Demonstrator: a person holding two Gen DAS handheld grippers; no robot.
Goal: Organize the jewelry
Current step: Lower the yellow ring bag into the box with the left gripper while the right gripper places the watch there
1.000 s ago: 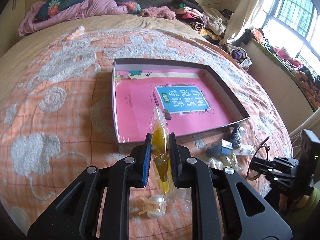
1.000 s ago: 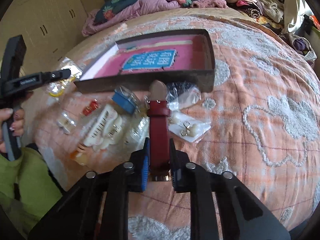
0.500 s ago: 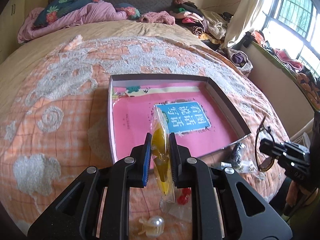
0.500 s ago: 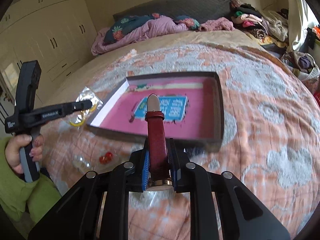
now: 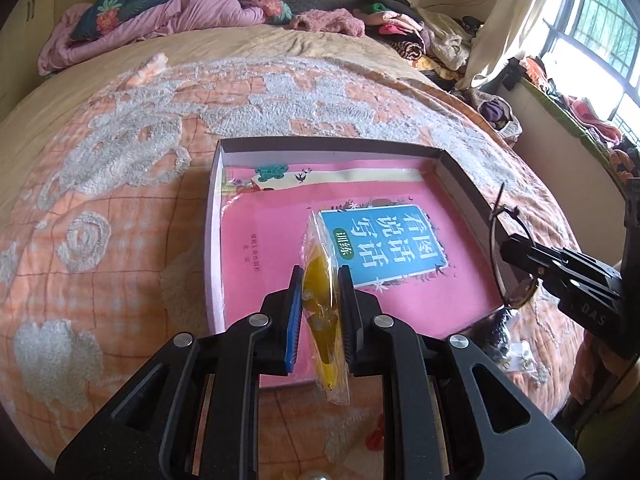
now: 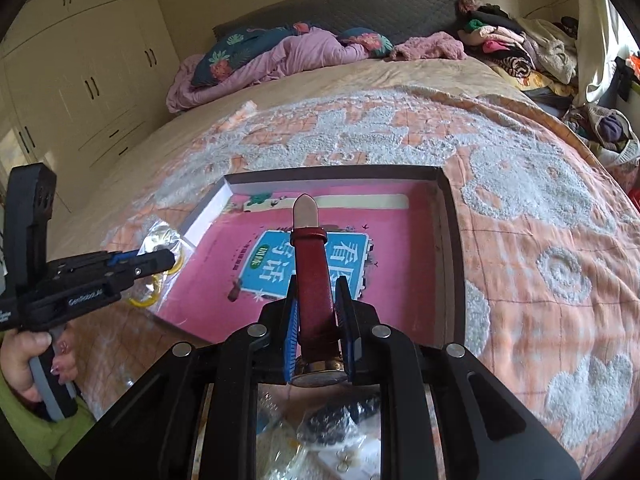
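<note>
A shallow dark box (image 5: 328, 145) with a pink book in its bottom lies on the bed; it also shows in the right wrist view (image 6: 448, 216). My left gripper (image 5: 320, 280) is shut on a clear bag with yellow rings (image 5: 322, 296), held above the box's near left part. It shows in the right wrist view (image 6: 160, 260) at the box's left corner. My right gripper (image 6: 318, 292) is shut on a dark red leather watch (image 6: 314, 280), strap pointing up, above the box's near edge. It shows from the side in the left wrist view (image 5: 516, 248).
Loose bagged jewelry lies on the orange patterned bedspread in front of the box: a dark item (image 6: 340, 416), earrings on a card (image 6: 344, 460), a pearl piece (image 5: 316, 474). Bedding and piled clothes (image 5: 420, 36) lie at the far side. A window (image 5: 592, 28) is at right.
Both grippers rose and moved forward over the box with their loads. The loose jewelry slid down towards the bottom of both views.
</note>
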